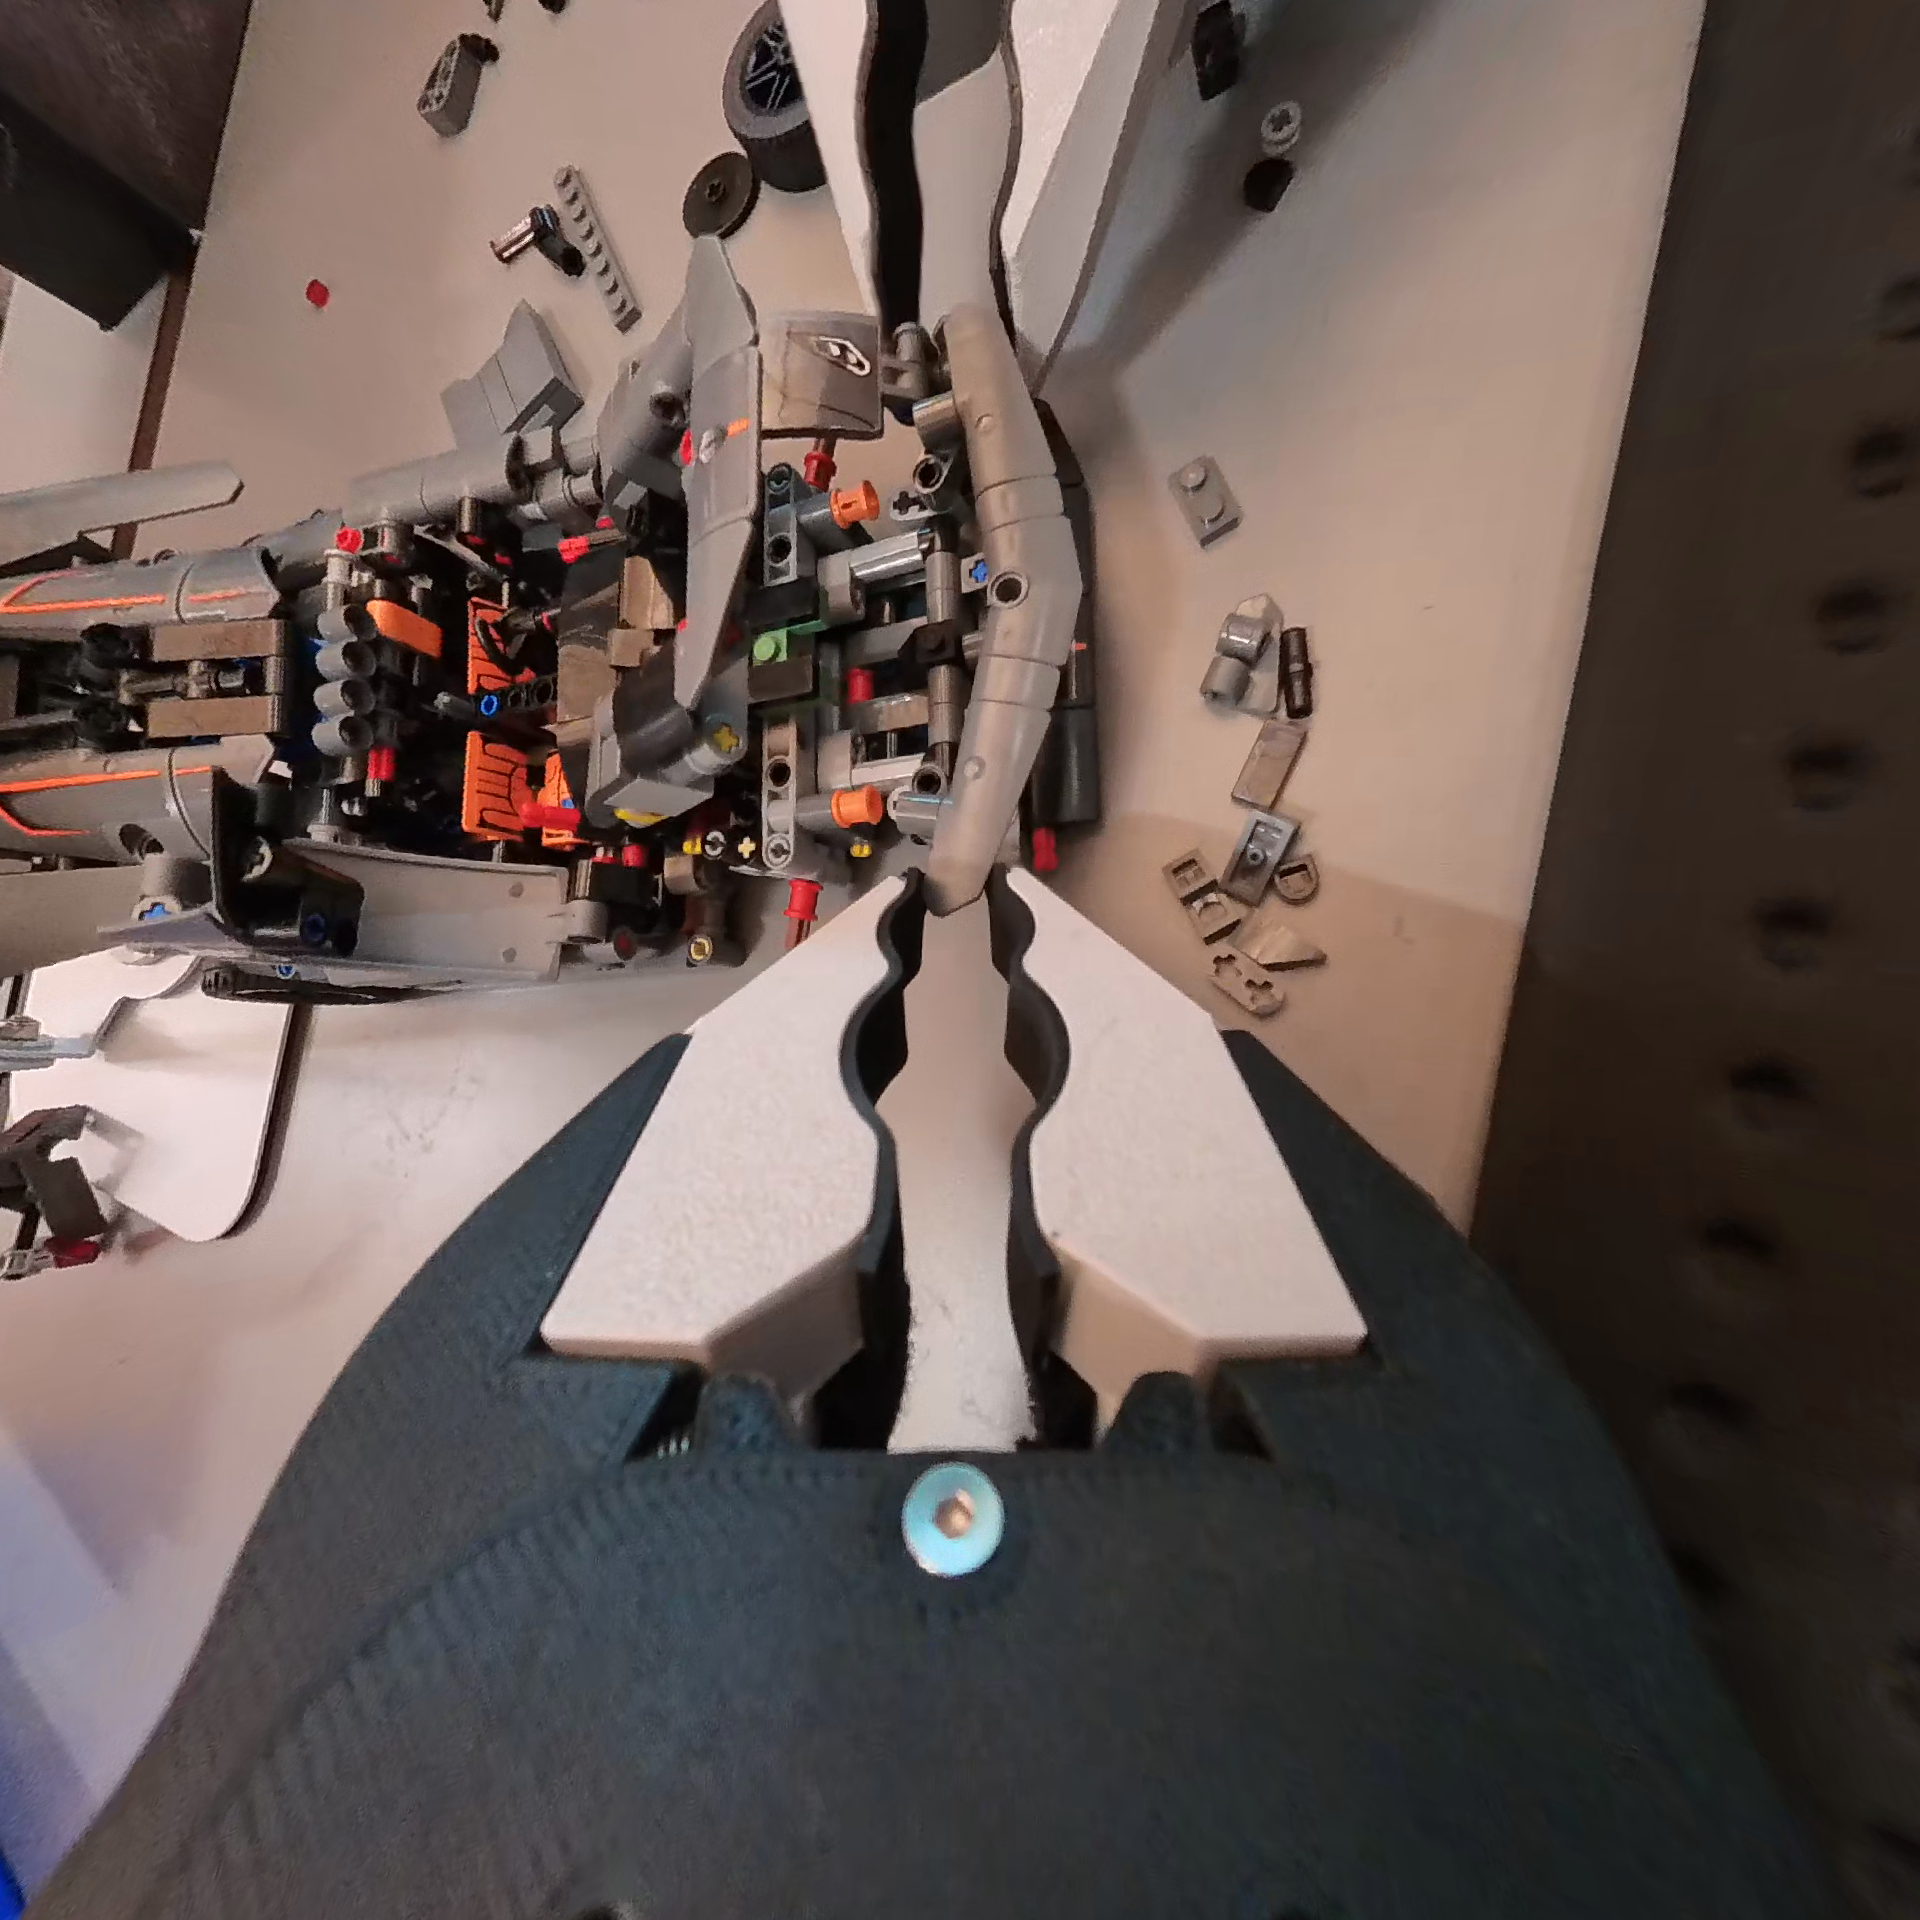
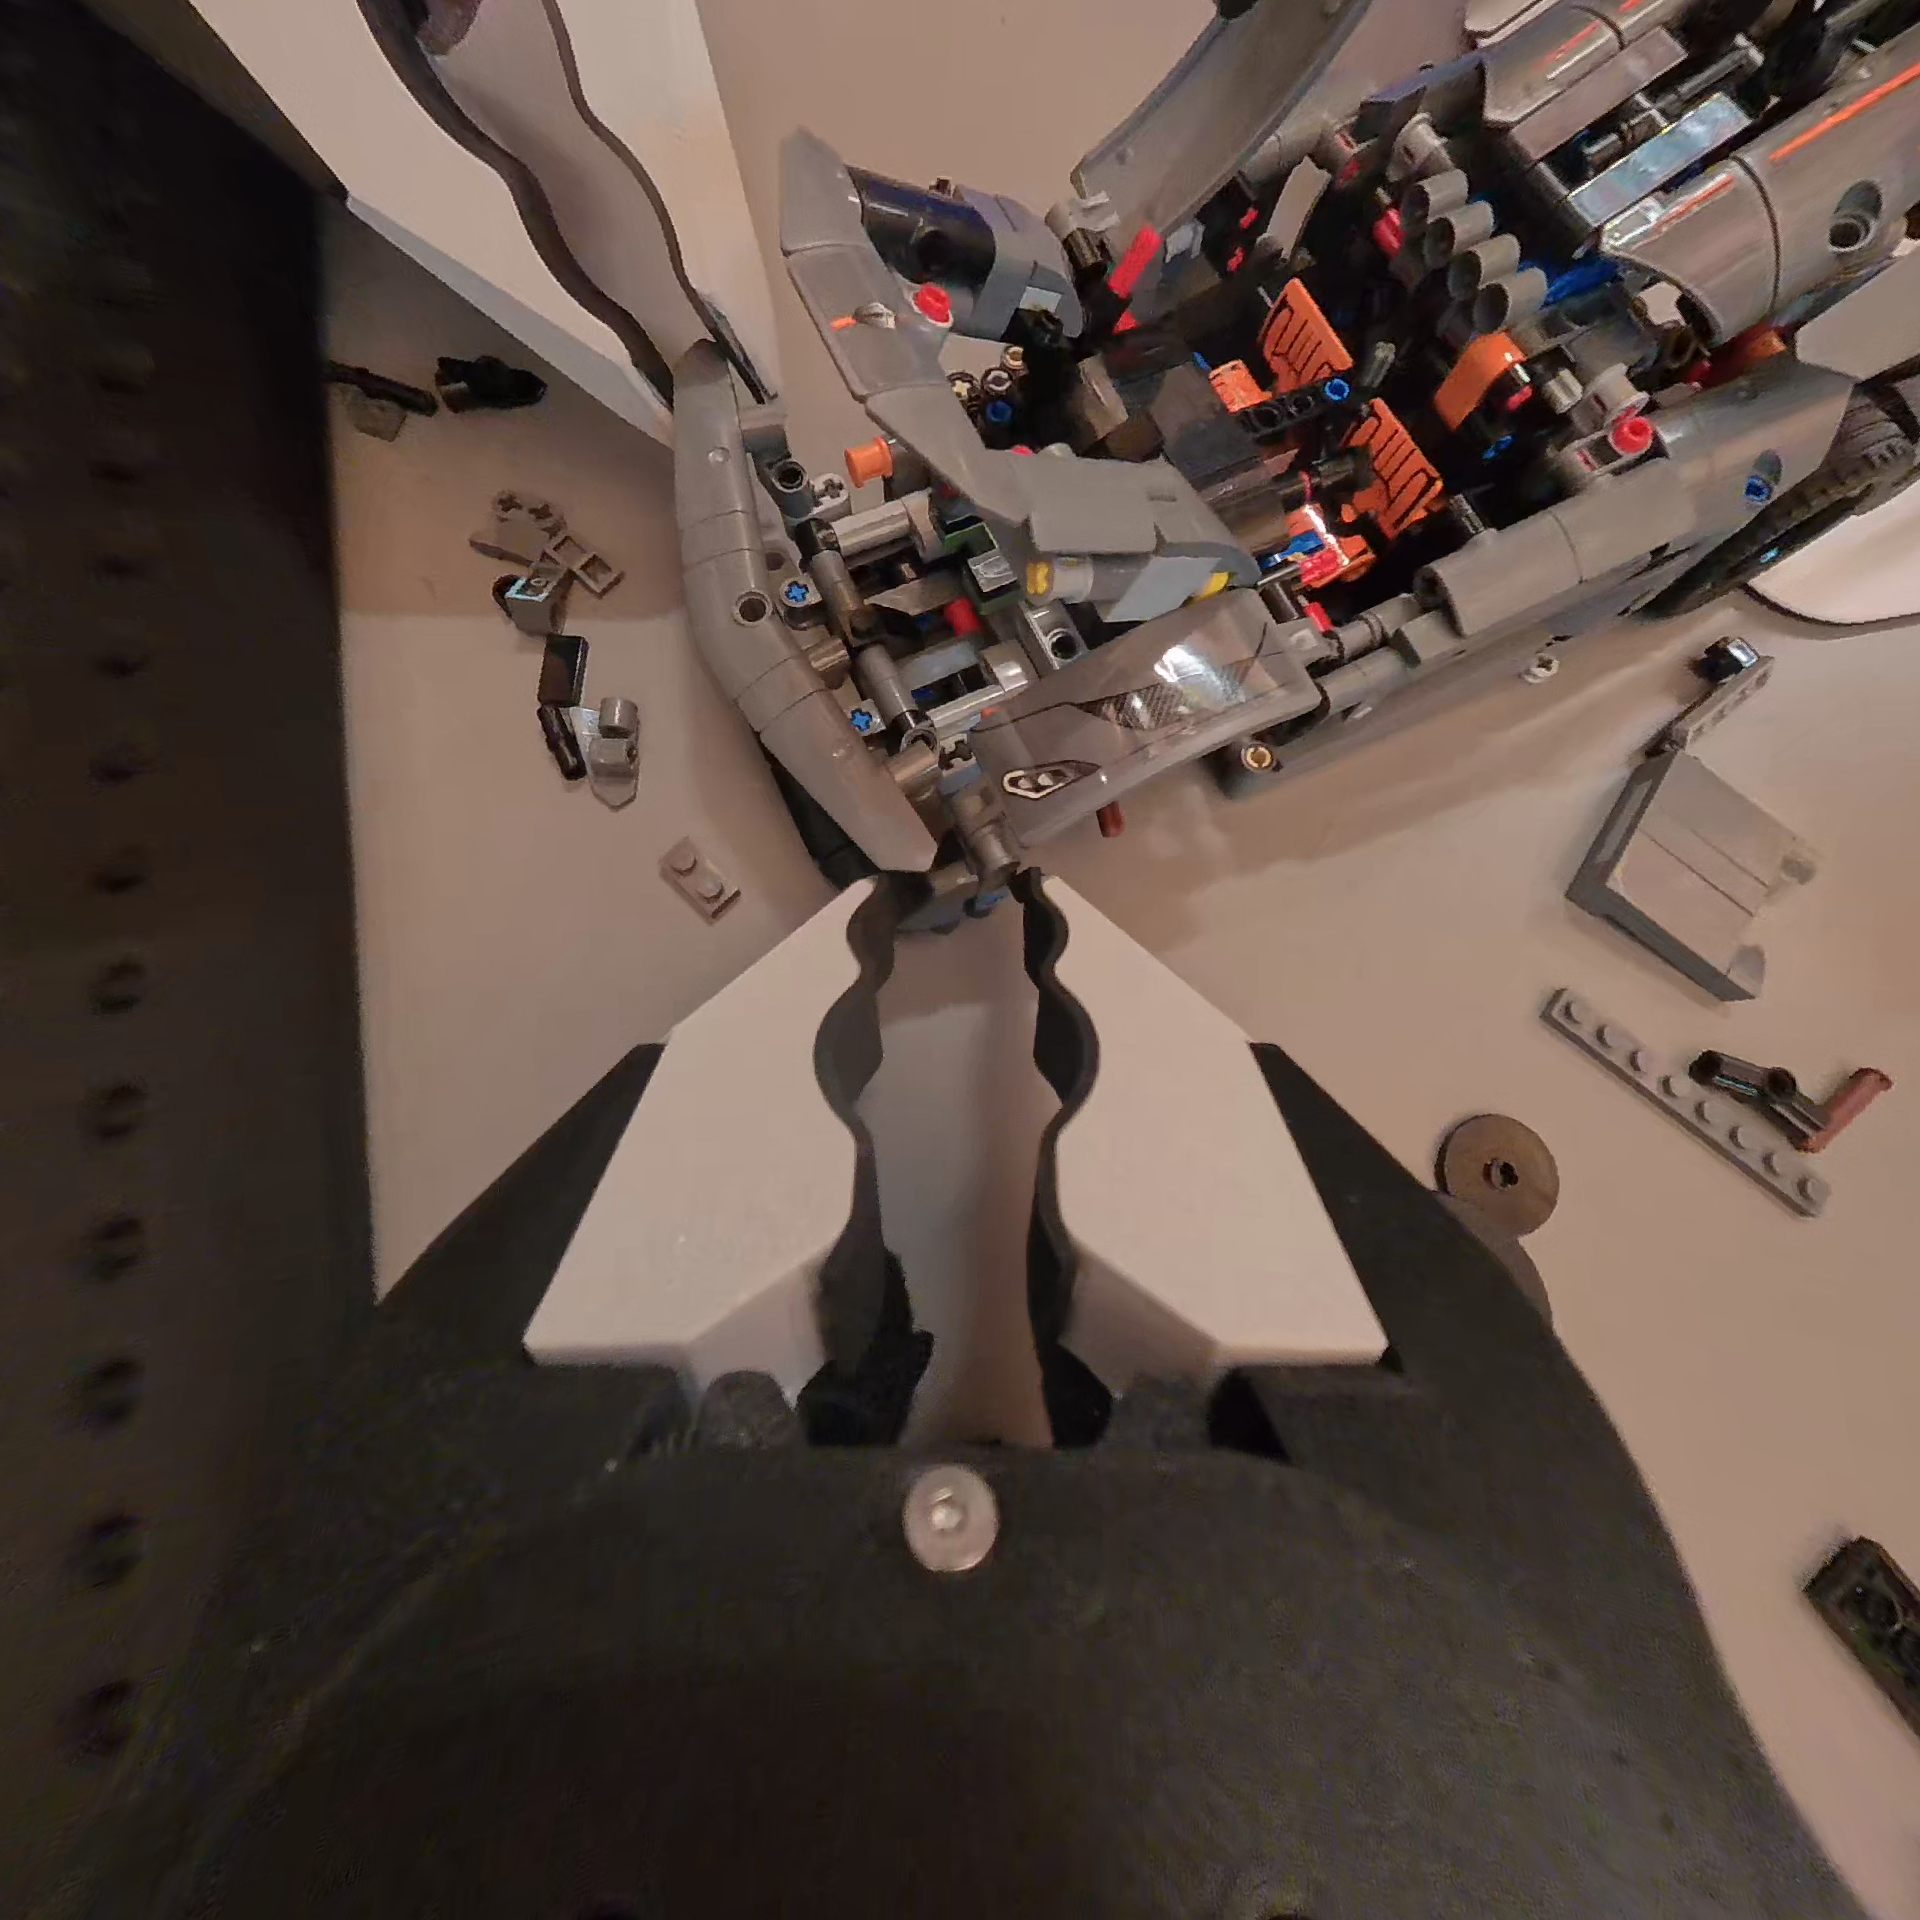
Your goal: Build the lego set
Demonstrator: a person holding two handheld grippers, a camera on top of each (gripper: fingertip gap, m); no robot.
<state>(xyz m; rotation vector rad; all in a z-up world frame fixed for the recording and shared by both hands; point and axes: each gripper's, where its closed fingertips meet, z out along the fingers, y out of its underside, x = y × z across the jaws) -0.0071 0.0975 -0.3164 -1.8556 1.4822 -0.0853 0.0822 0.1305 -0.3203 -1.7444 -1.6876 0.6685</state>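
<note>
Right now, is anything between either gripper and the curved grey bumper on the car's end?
Nothing visible. The left gripper pinches one tip of the curved grey bumper. The right gripper sits at the opposite tip, on the small connector there.

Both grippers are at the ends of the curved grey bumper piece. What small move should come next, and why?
Probably press the curved grey bumper gently toward the car model. The left gripper and right gripper each pinch one end, so an even push seems likeliest to seat it.
</note>
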